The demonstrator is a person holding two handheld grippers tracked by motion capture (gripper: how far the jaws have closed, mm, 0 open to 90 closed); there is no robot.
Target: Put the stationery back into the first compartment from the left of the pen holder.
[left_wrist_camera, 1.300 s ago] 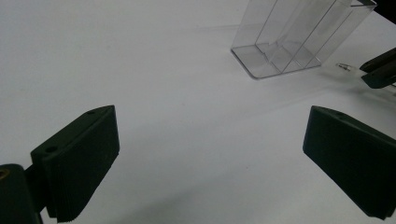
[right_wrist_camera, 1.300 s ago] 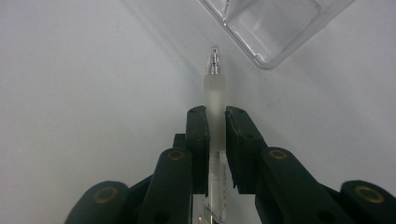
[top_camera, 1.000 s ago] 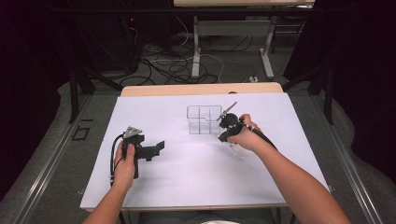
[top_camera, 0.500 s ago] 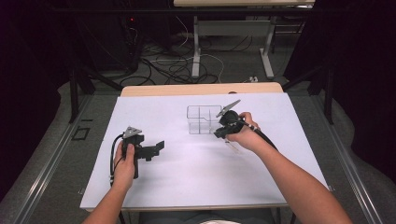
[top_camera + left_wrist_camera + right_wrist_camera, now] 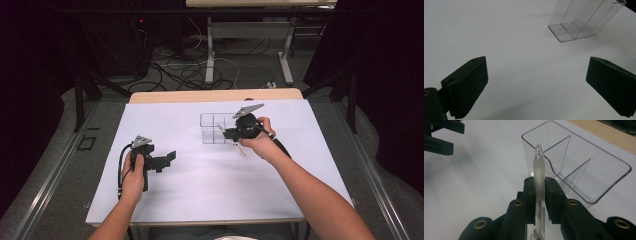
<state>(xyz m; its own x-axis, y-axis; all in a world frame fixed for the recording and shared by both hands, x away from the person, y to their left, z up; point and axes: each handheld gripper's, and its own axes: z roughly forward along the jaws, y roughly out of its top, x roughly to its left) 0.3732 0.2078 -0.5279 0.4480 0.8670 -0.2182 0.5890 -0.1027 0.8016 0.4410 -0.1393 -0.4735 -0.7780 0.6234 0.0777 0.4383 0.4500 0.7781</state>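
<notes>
Pen (image 5: 538, 173), translucent, clamped in right gripper (image 5: 539, 183) jaws, now carried nearer to clear divided organiser (image 5: 584, 167), tip at its rim; insertion judged imminent. Left gripper (image 5: 536, 85) parked, jaws wide apart, empty, on white table (image 5: 200, 180).

Both forearms are bare, no sleeves showing in the high view. Each hand carries a black handheld gripper — the left gripper (image 5: 170, 156) has a pistol-style handle, a grey three-cornered plate on top and a black cable looping off the back. The right gripper (image 5: 223, 134) has the same grey plate and a black cable trailing along the wrist. Up close, the left gripper's fingers (image 5: 466, 86) are chunky black wedges with little screw holes and a ribbed pad face. The right gripper's linkage arms are matte black too — brass-coloured bushings sit at the pivots.
</notes>
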